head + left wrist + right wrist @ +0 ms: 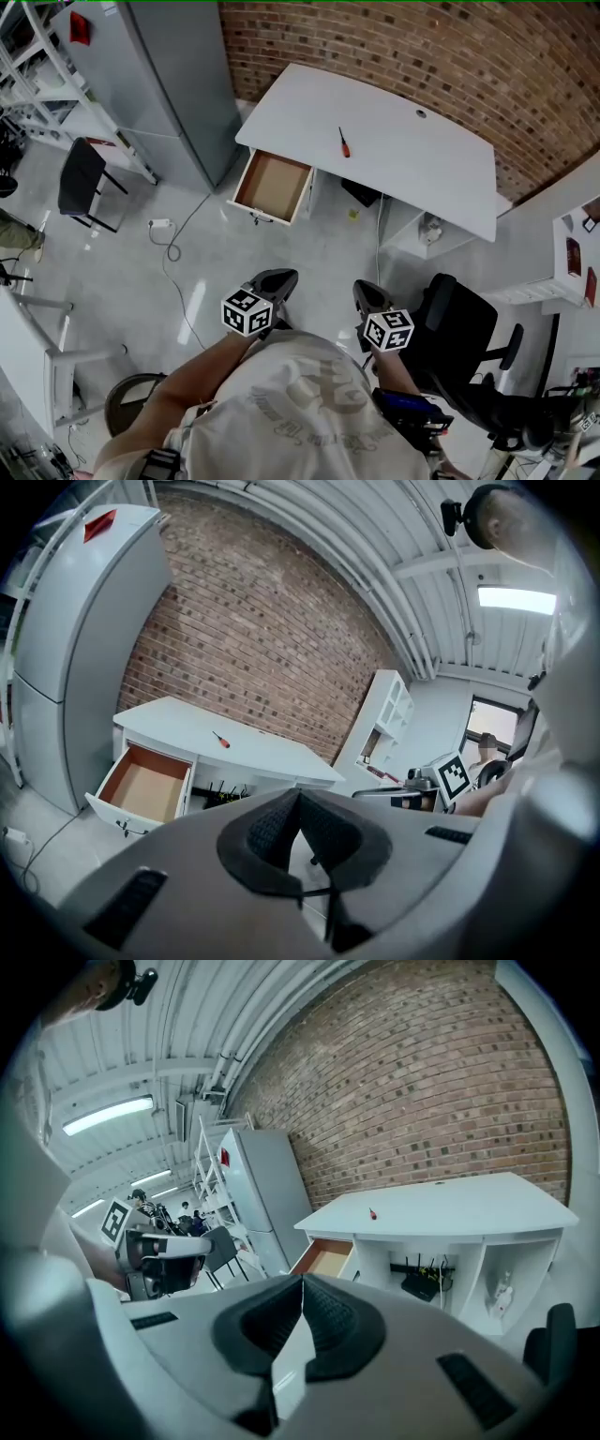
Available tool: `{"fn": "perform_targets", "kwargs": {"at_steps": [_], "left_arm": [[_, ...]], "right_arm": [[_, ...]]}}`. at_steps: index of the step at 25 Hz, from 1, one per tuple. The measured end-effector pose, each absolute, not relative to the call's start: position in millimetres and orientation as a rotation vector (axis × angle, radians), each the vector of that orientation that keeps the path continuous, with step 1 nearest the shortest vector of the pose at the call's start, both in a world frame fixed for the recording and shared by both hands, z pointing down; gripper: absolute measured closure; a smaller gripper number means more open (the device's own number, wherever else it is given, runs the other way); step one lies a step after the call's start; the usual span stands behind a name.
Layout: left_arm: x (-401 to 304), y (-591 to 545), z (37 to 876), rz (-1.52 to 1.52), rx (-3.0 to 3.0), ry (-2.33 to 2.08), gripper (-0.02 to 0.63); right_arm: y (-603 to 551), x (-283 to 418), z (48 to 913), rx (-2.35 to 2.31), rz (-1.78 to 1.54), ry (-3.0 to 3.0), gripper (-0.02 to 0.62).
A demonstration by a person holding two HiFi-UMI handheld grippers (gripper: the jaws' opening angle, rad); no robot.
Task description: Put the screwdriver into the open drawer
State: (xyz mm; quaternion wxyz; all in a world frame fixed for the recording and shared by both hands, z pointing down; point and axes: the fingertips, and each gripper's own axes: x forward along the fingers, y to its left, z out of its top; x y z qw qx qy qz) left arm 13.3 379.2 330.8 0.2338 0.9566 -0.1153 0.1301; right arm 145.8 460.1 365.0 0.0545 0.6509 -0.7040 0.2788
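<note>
L gripper & R gripper: we hold both low, side by side just in front of our chest, each w/ its marker cube facing up. In each gripper view the two dark pads meet tip to tip, so both are closed w/ nothing between them. Both point toward the white desk, well apart from it across the pale floor. The screwdriver lies flat on the desktop, approx. mid-desk, red handle toward us, shaft toward the brick wall. It's near, but not touching, the open drawer, which is pulled out at the desk's L end, brown inside showing. A tall grey fridge stands just L of the drawer. A black office chair sits by our R side, and a cable trails on the floor to the L.
</note>
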Motion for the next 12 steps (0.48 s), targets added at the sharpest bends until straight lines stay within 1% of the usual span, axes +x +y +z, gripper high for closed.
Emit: {"fn": "perform_targets", "kwargs": {"at_steps": [6,12], "left_arm": [[13.6,345.7,330.7,0.355,2.637,-0.263,0.588],[-3.5,315.4,332.3,0.366,2.644,-0.238,0.588]], "right_arm": [[433.6,147.3,362.0,2.038,0.824,-2.086,0.572],[411.6,134.4,365.0,2.094,0.832,-2.008,0.571]]}}
